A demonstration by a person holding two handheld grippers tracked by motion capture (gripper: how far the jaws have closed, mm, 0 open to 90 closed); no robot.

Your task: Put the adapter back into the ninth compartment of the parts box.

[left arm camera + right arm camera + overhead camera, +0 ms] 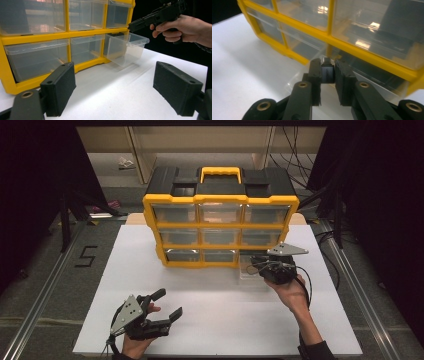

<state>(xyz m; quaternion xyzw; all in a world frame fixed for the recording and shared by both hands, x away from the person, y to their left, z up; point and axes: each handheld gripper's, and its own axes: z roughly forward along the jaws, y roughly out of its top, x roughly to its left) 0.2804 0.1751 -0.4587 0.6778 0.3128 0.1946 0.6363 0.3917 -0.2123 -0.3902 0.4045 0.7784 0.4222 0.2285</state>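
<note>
High view shows a yellow organizer [220, 222] with clear drawers standing toward the far edge of the white tabletop [200, 295]. Its bottom right drawer [250, 267] is pulled out toward the person. The right gripper [261, 265] hangs over that open drawer, its jaws clamped on a small dark block [327, 72], seen between the pads in the right gripper view just in front of the organizer's bottom row. The left gripper [169, 305] rests near the tabletop's near left corner, well apart from the organizer, its jaws wide apart with nothing between them.
</note>
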